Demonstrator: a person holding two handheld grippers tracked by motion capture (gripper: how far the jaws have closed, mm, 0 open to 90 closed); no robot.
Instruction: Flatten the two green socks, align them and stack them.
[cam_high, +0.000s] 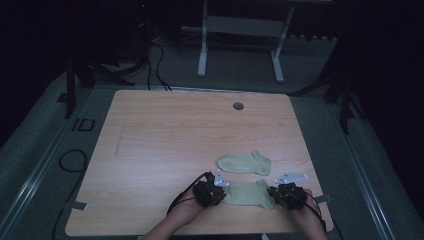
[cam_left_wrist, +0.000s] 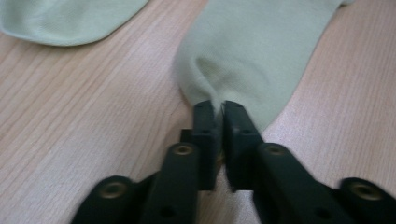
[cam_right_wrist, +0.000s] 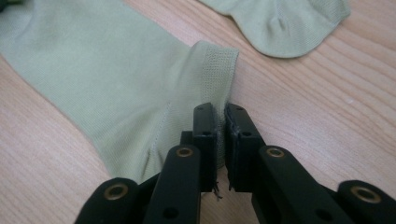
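Two socks lie on the worktop (cam_high: 165, 135), toward its near right part. The near sock (cam_high: 248, 194) stretches left to right between the two claws: the left claw (cam_high: 218, 191) is at its left end, the right claw (cam_high: 275, 194) at its right end. The far sock (cam_high: 243, 163) lies just behind it, apart from it. A round hole (cam_high: 238, 106) sits near the worktop's far edge.

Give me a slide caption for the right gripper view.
Right gripper pinching the cuff end of a pale green sock on the wooden table, second sock beyond.
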